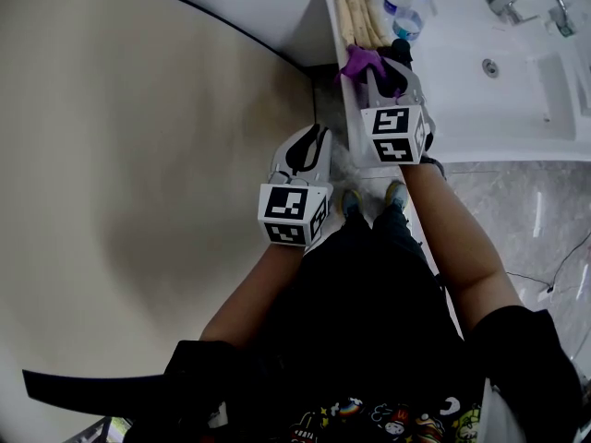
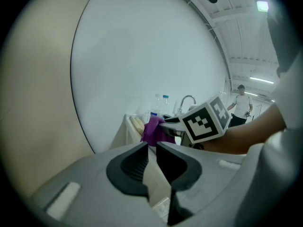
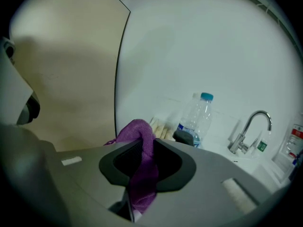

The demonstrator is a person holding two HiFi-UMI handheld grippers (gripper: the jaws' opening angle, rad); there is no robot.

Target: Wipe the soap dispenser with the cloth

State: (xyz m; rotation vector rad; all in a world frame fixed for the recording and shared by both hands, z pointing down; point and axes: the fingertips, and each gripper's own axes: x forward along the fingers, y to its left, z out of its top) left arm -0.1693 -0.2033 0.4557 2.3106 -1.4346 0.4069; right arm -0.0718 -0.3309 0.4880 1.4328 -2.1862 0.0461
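Observation:
My right gripper (image 1: 374,67) is over the left end of the white sink counter (image 1: 462,109) and is shut on a purple cloth (image 1: 360,61). In the right gripper view the cloth (image 3: 142,143) bulges up between the dark pads and hangs down between them. My left gripper (image 1: 309,141) hangs lower and to the left, off the counter, with its jaws nearly together and nothing in them (image 2: 151,157). From there the cloth (image 2: 152,129) shows ahead. A white container with a red label (image 3: 294,143) at the far right may be the soap dispenser.
A clear water bottle with a blue cap (image 3: 196,119) stands at the counter's back left, beside beige rolled items (image 1: 355,12) and a dark object (image 3: 184,137). A chrome faucet (image 3: 248,129) rises over the basin (image 1: 517,81). A beige wall (image 1: 138,155) is on the left. A person (image 2: 242,105) stands far off.

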